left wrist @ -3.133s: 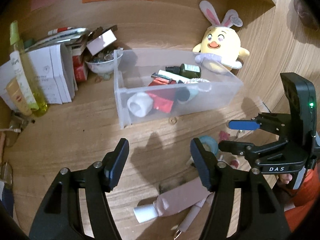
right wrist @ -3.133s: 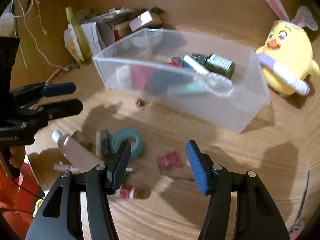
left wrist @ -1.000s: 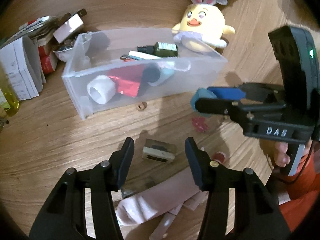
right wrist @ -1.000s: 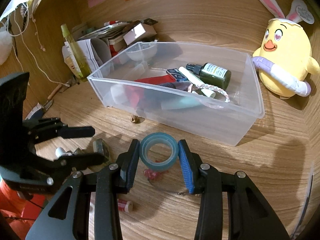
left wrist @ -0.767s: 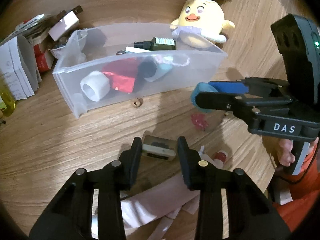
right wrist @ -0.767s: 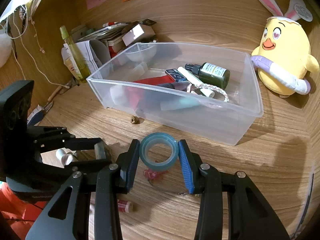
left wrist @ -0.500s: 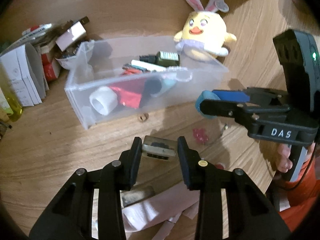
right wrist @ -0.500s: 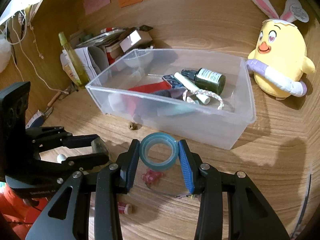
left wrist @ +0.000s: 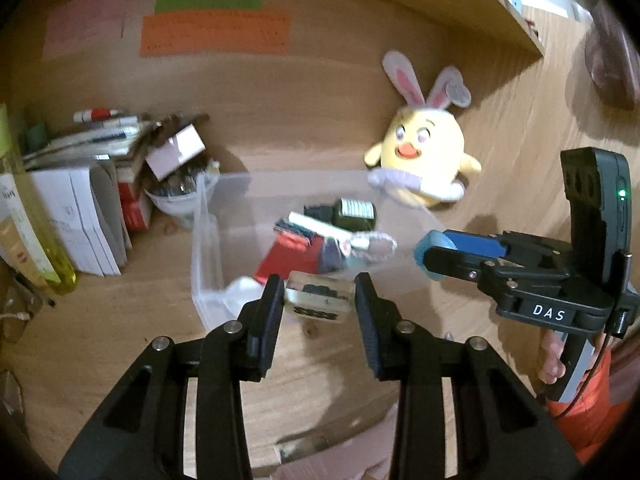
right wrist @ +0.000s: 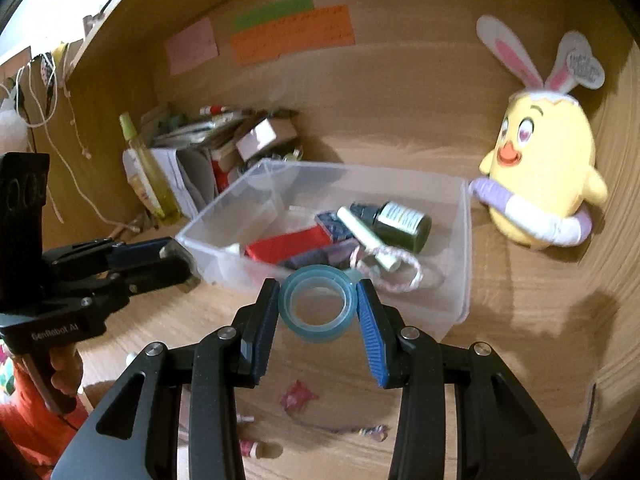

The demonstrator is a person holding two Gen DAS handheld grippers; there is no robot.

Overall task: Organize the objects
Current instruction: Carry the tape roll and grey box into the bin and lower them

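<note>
My left gripper (left wrist: 319, 300) is shut on a small clear block with dark print (left wrist: 319, 299), held in the air just short of the near wall of the clear plastic bin (left wrist: 208, 240). My right gripper (right wrist: 318, 304) is shut on a blue tape roll (right wrist: 318, 305), also lifted, in front of the clear plastic bin (right wrist: 466, 248). The bin holds a dark green bottle (right wrist: 400, 222), a red packet (right wrist: 288, 244), a white tube and a braided cord. In the left wrist view the right gripper (left wrist: 434, 256) hangs at the right with the tape's edge showing.
A yellow bunny-eared plush (right wrist: 540, 176) sits right of the bin. Papers, boxes and a yellow-green bottle (right wrist: 148, 172) crowd the back left. A pink wrapper (right wrist: 298, 396) and a small red-capped item (right wrist: 252, 448) lie on the wooden desk. A hand in an orange sleeve holds each gripper.
My left gripper closed on the clear block and raised it off the desk. My right gripper rose too, keeping the tape roll. Both views now look higher, toward the bin and back wall.
</note>
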